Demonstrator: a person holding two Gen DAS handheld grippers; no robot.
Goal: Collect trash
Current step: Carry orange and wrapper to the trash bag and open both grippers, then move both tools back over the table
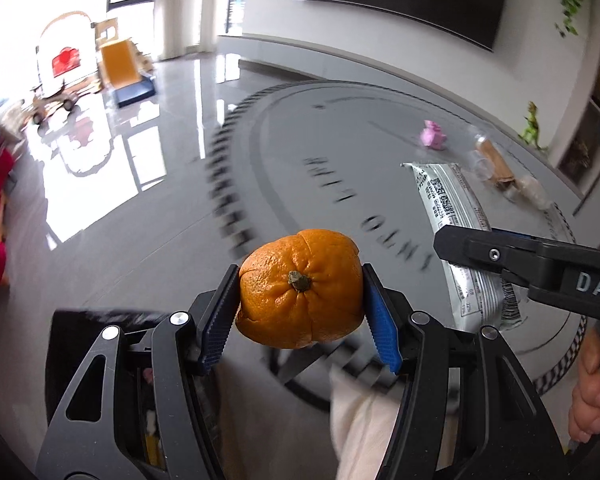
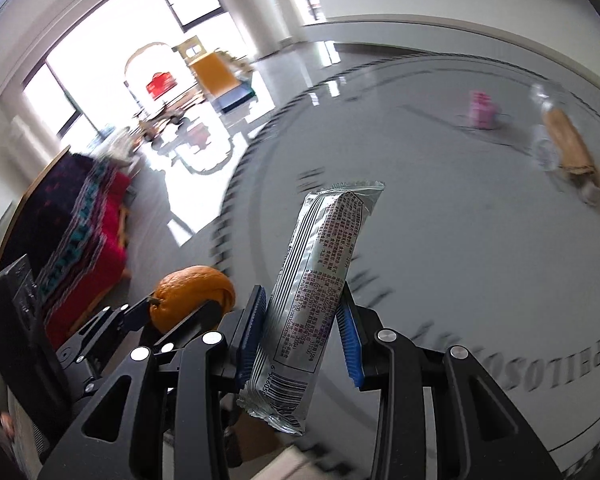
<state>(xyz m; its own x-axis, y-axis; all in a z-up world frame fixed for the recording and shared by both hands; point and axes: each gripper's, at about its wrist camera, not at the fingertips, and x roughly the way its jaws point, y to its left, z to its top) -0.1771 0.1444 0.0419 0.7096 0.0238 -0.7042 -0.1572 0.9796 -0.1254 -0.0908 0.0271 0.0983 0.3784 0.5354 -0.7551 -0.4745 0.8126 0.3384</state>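
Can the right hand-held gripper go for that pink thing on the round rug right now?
Probably not yet. The right hand-held gripper is shut on a silver snack wrapper, so its jaws are occupied. The pink object lies in the open on the round rug, with nothing between them.

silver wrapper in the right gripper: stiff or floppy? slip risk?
The silver wrapper stands nearly upright above the right gripper without drooping, so it probably still holds something firm. Its glossy film looks slippery; it could slide between the ribbed blue pads. Probably light.
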